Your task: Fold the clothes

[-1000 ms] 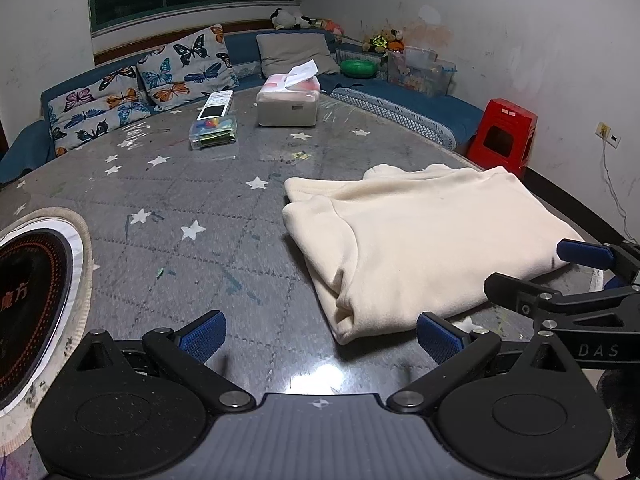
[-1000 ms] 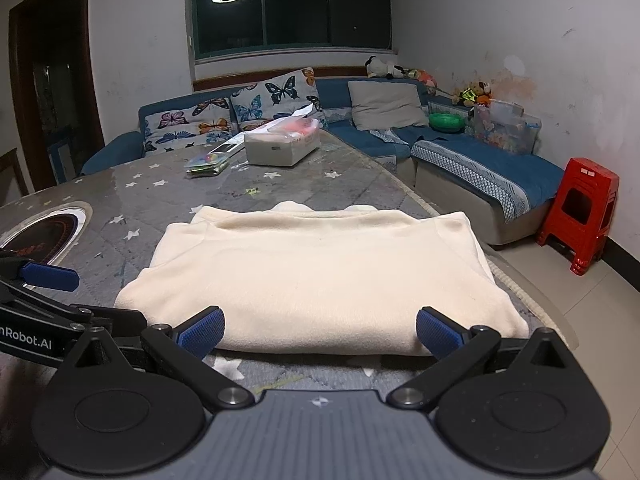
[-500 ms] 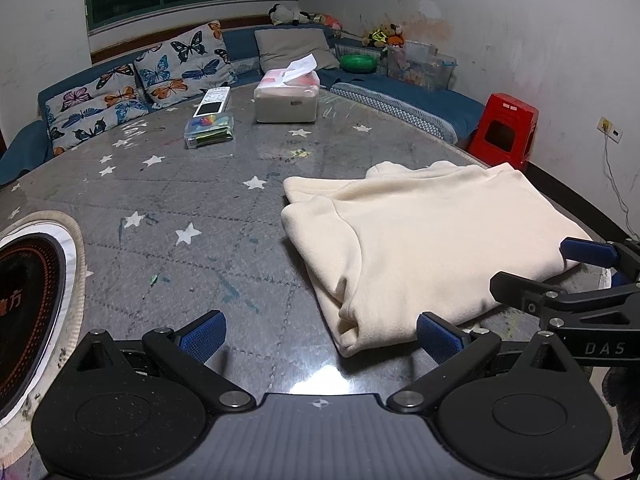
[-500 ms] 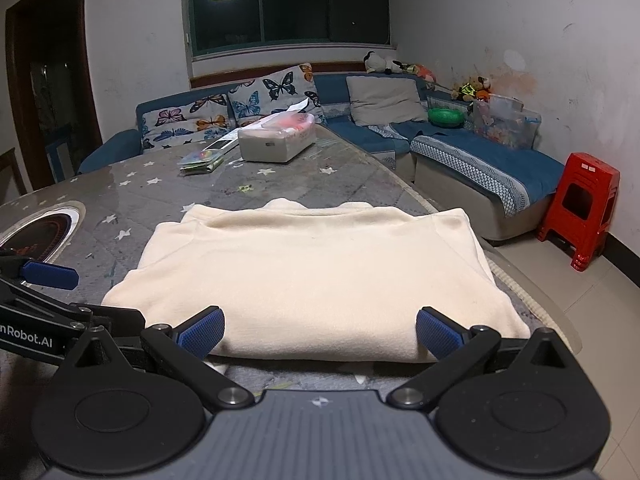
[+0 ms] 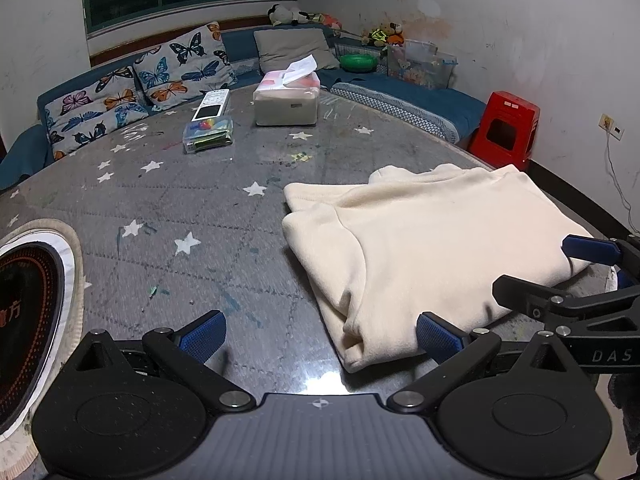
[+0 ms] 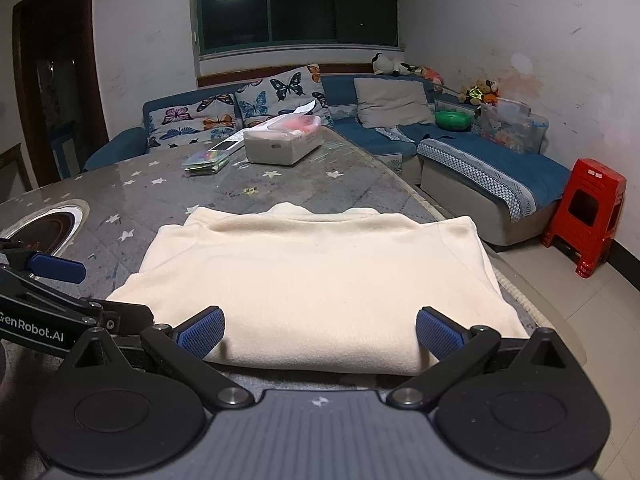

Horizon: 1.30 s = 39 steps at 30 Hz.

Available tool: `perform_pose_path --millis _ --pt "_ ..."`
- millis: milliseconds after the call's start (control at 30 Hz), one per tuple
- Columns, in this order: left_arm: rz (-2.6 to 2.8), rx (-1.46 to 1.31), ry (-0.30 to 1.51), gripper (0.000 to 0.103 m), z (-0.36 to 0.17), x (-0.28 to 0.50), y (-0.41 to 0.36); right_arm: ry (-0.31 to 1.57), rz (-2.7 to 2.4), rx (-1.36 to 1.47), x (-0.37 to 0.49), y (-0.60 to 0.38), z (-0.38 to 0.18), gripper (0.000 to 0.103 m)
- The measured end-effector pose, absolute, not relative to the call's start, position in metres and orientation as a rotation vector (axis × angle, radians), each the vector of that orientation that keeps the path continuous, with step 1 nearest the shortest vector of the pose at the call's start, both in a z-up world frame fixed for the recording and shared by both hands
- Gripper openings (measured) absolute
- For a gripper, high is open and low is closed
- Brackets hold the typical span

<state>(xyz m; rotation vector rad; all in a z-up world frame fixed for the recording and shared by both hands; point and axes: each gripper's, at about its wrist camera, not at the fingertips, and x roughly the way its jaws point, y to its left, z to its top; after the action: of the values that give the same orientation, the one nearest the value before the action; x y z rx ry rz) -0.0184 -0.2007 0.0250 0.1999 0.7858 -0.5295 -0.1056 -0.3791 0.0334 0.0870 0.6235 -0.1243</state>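
While the cream fleece garment lies folded into a thick rectangle at the near right edge of the grey star-patterned table, its long axis runs crosswise just ahead of the right gripper, whose jaws stand wide apart and empty at its near hem. The left gripper, equally spread and empty, faces mostly bare table, with only its right finger beside the garment's near left corner, so the right hand looks better placed.

Cream folded garment on a grey counter patterned with white stars; far sofa blue with butterfly-print cushions; red stool at right; blue pads on black tongs.
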Motion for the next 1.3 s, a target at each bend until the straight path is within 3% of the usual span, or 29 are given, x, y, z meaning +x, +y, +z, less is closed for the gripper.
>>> perform_pose_path --millis 1300 --pt "-0.505 0.195 0.779 0.103 0.027 -0.006 -0.201 0.639 -0.063 0.050 -0.101 -0.371 0.035 0.103"
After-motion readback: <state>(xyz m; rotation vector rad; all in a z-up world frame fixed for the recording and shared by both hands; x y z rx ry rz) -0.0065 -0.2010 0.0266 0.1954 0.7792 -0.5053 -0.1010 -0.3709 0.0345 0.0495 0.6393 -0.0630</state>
